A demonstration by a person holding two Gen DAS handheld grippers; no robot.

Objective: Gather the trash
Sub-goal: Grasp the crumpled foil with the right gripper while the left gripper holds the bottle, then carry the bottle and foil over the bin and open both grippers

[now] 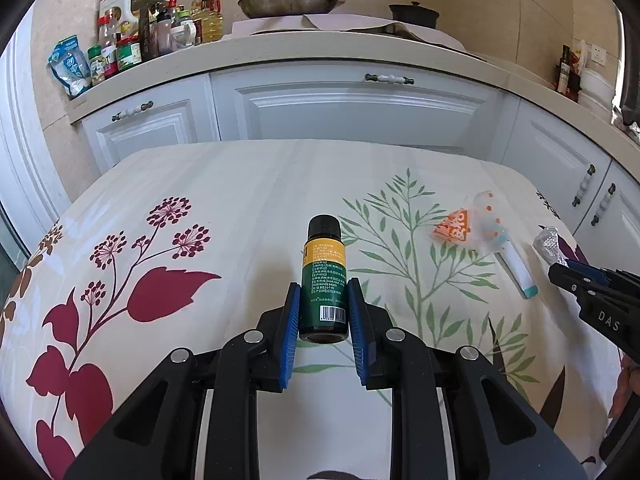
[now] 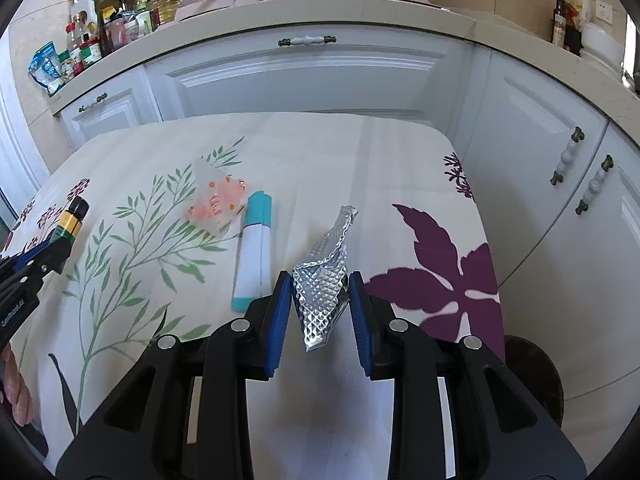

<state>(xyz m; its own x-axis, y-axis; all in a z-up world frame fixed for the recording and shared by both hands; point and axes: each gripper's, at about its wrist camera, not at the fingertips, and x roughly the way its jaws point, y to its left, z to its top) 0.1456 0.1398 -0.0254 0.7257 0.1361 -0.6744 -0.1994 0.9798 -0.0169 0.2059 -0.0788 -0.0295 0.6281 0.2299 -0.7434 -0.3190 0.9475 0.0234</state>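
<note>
My left gripper (image 1: 323,294) is shut on a small dark green bottle (image 1: 323,276) with a yellow band and a black cap, held above the floral tablecloth (image 1: 224,200). Its blue pads press the bottle's lower half. In the right wrist view my right gripper (image 2: 320,292) is shut on a crumpled silver foil wrapper (image 2: 322,284), whose far end sticks up past the pads. The same wrapper (image 1: 550,242) and right gripper (image 1: 568,276) show at the right edge of the left wrist view. The bottle (image 2: 72,216) appears at the far left of the right wrist view.
On the cloth lie a clear wrapper with orange print (image 2: 216,204) and a white tube with teal ends (image 2: 254,248), left of the foil. White cabinets (image 1: 352,108) and a counter with bottles and a pan (image 1: 292,0) stand beyond the table. A dark round object (image 2: 532,376) sits low right.
</note>
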